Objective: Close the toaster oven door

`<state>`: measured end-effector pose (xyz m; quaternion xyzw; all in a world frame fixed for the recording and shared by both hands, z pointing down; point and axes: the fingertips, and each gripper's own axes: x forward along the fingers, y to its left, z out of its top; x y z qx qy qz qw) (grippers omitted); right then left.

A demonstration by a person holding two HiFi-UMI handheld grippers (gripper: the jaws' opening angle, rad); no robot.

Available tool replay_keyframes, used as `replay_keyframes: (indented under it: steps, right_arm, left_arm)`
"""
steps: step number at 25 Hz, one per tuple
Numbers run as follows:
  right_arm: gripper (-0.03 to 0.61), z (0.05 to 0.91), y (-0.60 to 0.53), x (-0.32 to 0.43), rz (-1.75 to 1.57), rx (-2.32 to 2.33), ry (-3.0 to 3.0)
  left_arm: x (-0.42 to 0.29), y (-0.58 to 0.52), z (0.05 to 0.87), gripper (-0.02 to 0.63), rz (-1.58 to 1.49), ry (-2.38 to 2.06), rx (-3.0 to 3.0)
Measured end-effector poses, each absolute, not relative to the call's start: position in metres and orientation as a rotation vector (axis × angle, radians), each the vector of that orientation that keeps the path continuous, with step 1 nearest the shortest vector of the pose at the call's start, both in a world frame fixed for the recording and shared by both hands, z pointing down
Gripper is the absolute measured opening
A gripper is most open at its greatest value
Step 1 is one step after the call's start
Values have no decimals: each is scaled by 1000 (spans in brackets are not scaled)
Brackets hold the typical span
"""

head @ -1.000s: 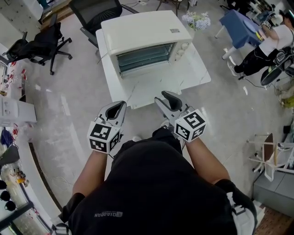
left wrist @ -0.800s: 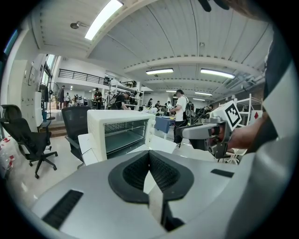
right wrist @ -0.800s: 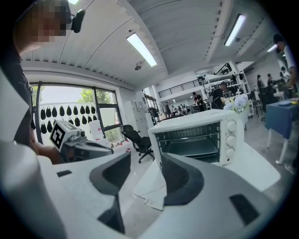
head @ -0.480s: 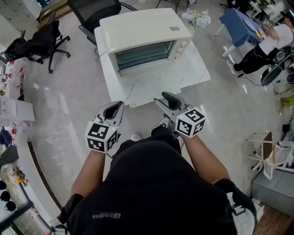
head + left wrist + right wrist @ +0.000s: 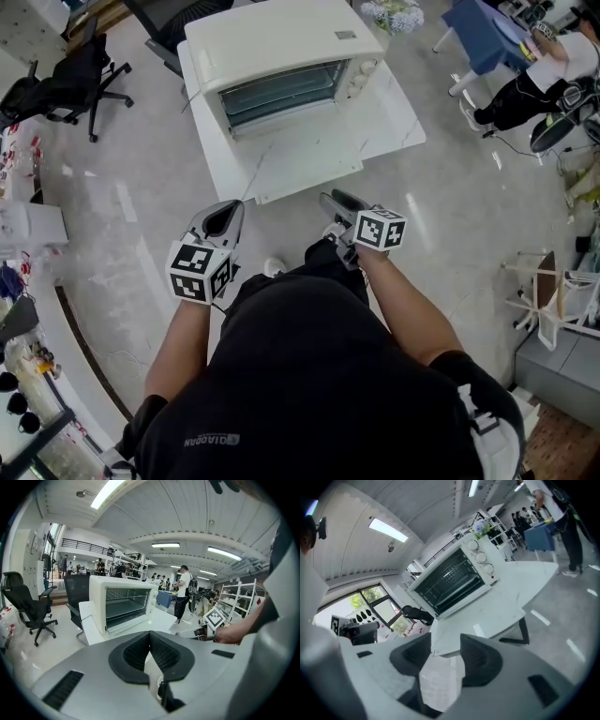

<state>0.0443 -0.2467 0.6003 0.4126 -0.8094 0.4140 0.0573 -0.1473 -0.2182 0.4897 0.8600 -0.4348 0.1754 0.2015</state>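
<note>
A white toaster oven (image 5: 272,42) stands on a white table (image 5: 375,122), its front towards me. Its door (image 5: 125,624) hangs open and folded down, with the wire racks showing inside; the knobs (image 5: 361,80) are on its right side. Both grippers hover short of the table's near edge, well away from the oven. My left gripper (image 5: 228,211) is shut, its dark pads meeting with nothing between them (image 5: 150,637). My right gripper (image 5: 336,202) is open, and the floor and table edge show through the gap between its pads (image 5: 445,651).
Black office chairs stand at the far left (image 5: 66,80) and behind the table (image 5: 159,14). A seated person (image 5: 539,89) and a blue table (image 5: 487,42) are at the far right, with flowers (image 5: 394,14) behind the oven. A white counter (image 5: 28,225) runs along the left.
The view has tipped, so oven and table sit higher in it. My right gripper has drawn back a little from the table edge and turned its marker cube upward. The left stays shut.
</note>
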Motion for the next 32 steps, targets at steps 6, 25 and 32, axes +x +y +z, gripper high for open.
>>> replay_keyframes:
  steps: [6, 25, 32]
  right_arm:
    - [192, 668, -259, 69, 1472, 1343, -2275]
    - [187, 757, -295, 84, 1775, 1483, -2109]
    - [178, 754, -296, 85, 1784, 1475, -2157]
  left_arm:
    - [-157, -216, 492, 3, 528, -1248, 2380]
    - [-192, -201, 510, 3, 652, -1334, 2264]
    - [-189, -197, 515, 3, 680, -1319, 2257]
